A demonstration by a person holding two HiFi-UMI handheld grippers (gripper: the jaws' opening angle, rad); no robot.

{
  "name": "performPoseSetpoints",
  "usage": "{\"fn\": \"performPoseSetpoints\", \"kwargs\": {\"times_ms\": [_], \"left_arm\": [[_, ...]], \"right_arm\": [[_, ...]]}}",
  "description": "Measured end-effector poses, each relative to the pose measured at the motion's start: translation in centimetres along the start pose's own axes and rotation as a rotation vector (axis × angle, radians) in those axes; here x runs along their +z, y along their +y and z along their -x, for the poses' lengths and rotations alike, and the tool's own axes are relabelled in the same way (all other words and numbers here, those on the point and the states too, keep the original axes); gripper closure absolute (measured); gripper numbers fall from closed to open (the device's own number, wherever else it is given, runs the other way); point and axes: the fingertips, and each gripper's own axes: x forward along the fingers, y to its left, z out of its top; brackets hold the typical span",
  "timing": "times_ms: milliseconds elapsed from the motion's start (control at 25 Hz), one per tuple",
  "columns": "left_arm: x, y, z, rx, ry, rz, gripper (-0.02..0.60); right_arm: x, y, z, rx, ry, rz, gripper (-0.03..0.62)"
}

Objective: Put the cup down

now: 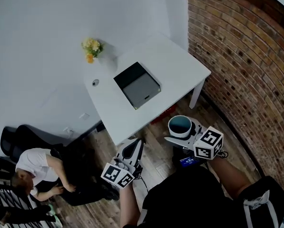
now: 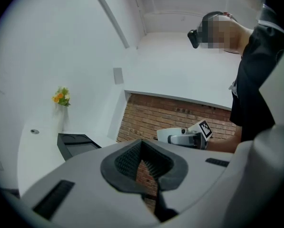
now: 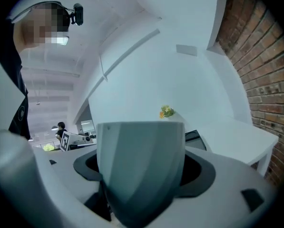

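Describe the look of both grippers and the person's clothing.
Both the left gripper and right gripper have smooth white bodies, dark pads lining the jaws, and a cube with black-and-white square markers. No cables show. The person wears a black top.

No legible text, labels or numbers anywhere.

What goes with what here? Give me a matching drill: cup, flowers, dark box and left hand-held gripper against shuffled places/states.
Things:
1. cup
2. flowers
3. dark box
4. left hand-held gripper

Place or state:
A. jaws together, nothing between them
B. middle of the white table
C. clamped in the right hand-held gripper, off the table
D. back edge of the table

Pairs: 1-C, 2-D, 3-B, 4-A
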Motion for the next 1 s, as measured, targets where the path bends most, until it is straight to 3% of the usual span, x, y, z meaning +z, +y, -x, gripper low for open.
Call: {"fn": "performPoseSetpoints", "kwargs": {"times_ms": [200, 400, 760, 1000], "left_arm": [[2.6, 3.8, -6.5, 0.029, -0.003, -0.015, 0.574], [3.4, 6.6, -9.7, 0.043, 0.002, 0.003, 0.574], [4.9, 10.0, -11.9, 0.023, -0.011, -0.003, 0.574], [5.5, 10.5, -12.5, -0.034, -0.001, -0.018, 0.574]], "right_arm": [[3.2, -6.1, -3.4, 0.053, 0.014, -0.002, 0.189], [4.6, -9.3, -5.9, 0.08, 0.024, -0.023, 0.189], [5.7, -11.1, -9.0, 0.067, 0.023, -0.036, 0.189], [6.8, -11.3, -10.2, 0.047, 0.0, -0.037, 0.189]]}}
